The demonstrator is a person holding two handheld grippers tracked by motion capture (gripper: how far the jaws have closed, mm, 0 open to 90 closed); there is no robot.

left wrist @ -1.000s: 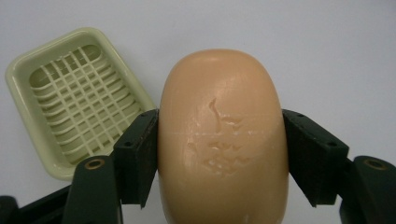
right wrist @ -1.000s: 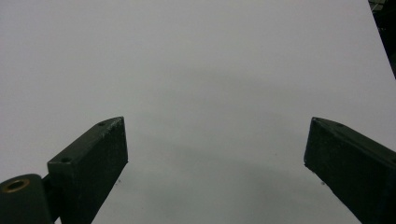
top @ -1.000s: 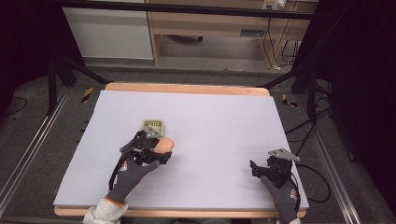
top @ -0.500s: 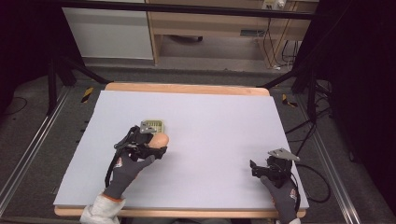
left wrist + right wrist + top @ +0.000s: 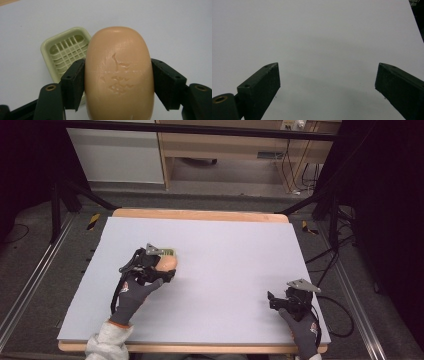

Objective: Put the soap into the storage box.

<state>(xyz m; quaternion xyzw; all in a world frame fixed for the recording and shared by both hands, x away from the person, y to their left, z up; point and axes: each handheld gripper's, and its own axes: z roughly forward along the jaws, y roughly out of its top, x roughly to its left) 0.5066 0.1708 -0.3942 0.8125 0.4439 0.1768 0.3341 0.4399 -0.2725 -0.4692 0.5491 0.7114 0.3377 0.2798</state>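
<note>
A peach bar of soap sits clamped between the jaws of my left gripper, its far end reaching past the fingertips. In the high view that soap is at the left of the table, held by the left gripper. Just beyond it lies a pale green soap dish with a slotted grid, partly hidden by the soap; a corner of the dish shows in the high view. My right gripper stands open over bare table, seen at the front right as right gripper.
The white table top has a wooden edge along the back and front. Cables trail off the right side near the right hand. Metal rails run on the floor on both sides.
My left gripper with the soap has moved a little toward the back, closer to the soap dish, now covering most of it from above. The right gripper has stayed put.
</note>
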